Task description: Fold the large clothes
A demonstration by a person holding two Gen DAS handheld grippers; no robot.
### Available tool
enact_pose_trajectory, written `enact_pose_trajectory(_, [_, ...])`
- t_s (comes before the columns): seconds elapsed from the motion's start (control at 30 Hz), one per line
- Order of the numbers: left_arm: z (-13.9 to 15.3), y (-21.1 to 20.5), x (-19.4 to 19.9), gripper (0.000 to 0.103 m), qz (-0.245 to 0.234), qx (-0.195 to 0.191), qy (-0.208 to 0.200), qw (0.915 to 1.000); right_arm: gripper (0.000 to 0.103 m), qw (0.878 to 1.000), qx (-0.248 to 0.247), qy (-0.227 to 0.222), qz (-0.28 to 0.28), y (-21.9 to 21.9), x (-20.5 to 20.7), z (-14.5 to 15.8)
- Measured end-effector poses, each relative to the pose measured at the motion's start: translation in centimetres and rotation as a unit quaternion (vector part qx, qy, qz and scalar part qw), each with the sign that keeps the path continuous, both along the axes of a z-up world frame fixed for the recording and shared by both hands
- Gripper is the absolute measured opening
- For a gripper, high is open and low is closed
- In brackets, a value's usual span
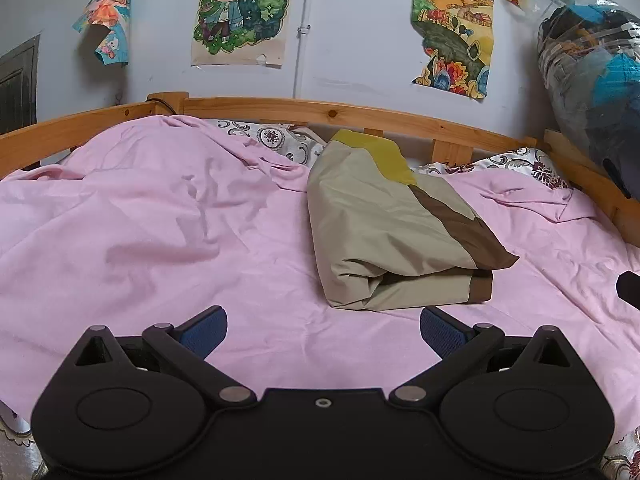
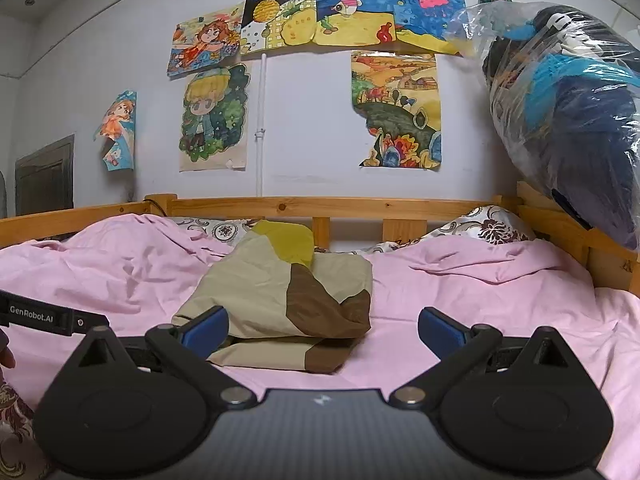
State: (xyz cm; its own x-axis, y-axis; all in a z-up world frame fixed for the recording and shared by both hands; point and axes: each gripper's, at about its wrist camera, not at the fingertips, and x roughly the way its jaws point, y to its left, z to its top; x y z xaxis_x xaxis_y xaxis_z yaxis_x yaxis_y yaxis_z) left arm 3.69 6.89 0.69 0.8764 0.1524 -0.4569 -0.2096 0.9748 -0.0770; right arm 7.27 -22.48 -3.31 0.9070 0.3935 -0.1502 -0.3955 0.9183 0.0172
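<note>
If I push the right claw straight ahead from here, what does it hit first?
Most likely the folded beige-and-brown garment: it lies right ahead of the open right claw, its near edge between the fingers, on the pink sheet. Depth is uncertain.

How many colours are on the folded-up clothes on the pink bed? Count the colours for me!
Folded garment on the pink sheet, colours that show:
Beige: 1
Brown: 1
Yellow-green: 1
Total: 3 colours
</note>
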Motion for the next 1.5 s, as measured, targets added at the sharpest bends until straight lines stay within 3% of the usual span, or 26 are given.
enact_pose_trajectory(1.5, [-0.03, -0.32, -0.15, 0.102, -0.009, 0.002, 0.005, 0.9999, 0.103, 1.0, 0.007, 0.002, -0.004, -0.36, 0.15, -0.14])
